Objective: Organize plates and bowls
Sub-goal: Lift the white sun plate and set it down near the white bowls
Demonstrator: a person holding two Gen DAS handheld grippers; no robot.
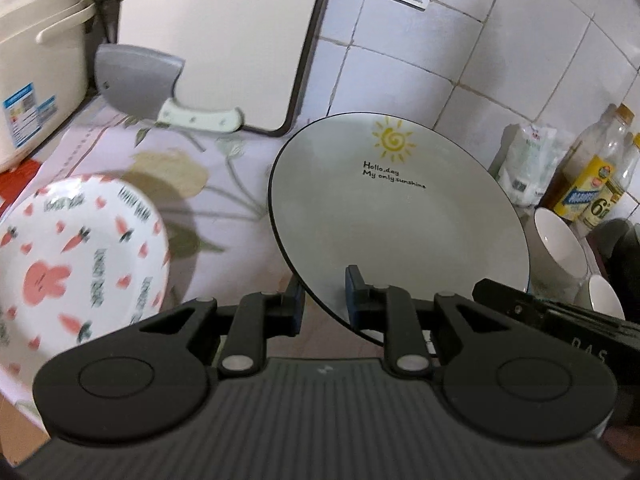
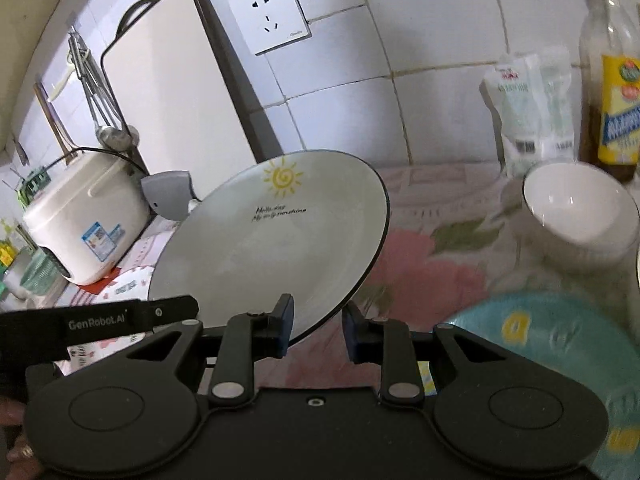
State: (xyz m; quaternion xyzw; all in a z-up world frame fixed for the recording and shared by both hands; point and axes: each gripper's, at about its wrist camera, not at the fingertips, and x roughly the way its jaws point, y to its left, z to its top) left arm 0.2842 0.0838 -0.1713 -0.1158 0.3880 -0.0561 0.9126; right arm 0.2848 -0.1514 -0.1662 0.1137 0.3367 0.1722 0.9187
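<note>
A white sun plate (image 1: 400, 216) with a black rim and the words "Hello day" is held tilted in the air by both grippers. My left gripper (image 1: 324, 300) has its fingers on either side of the near rim, shut on the plate. My right gripper (image 2: 316, 328) straddles the same plate's (image 2: 272, 248) near rim, also shut on it. A carrot-and-rabbit plate (image 1: 76, 268) lies on the counter at the left. A teal plate (image 2: 552, 360) lies at the right. White bowls (image 2: 580, 216) stand at the right, also in the left wrist view (image 1: 560, 248).
A white cutting board (image 1: 224, 40) leans on the tiled wall, with a cleaver (image 1: 140, 84) beside it. A rice cooker (image 2: 84, 216) stands at the far left. Bottles (image 2: 616, 80) and a white pouch (image 2: 532, 108) line the back right. A floral cloth (image 1: 224, 200) covers the counter.
</note>
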